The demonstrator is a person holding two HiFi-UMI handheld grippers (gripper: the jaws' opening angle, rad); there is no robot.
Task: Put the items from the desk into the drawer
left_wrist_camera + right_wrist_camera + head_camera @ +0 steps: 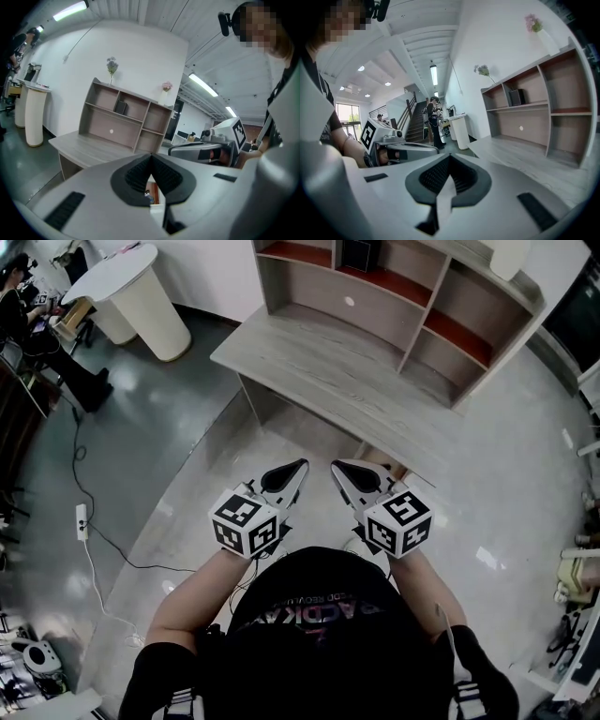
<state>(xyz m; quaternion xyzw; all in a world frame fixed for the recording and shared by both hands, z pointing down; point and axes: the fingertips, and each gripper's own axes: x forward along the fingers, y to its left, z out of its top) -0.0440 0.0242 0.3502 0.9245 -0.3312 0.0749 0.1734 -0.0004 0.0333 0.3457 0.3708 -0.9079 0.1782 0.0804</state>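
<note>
The grey wooden desk [319,362] with its open shelf unit [412,306] stands ahead of me, and its top looks bare. A small black box [359,253] sits on an upper shelf. Something brown [392,468] shows under the desk's front edge, just beyond my right gripper; I cannot tell what it is. My left gripper [300,465] [151,156] and right gripper [337,466] [449,157] are side by side close to my chest, short of the desk, pointing at it. On both, the jaws are shut with nothing between them.
A white round pedestal table [141,292] stands at the far left. A cable and a power strip [82,517] lie on the floor to the left. A seated person [33,320] is at the left edge. Two flower vases [111,68] top the shelf unit.
</note>
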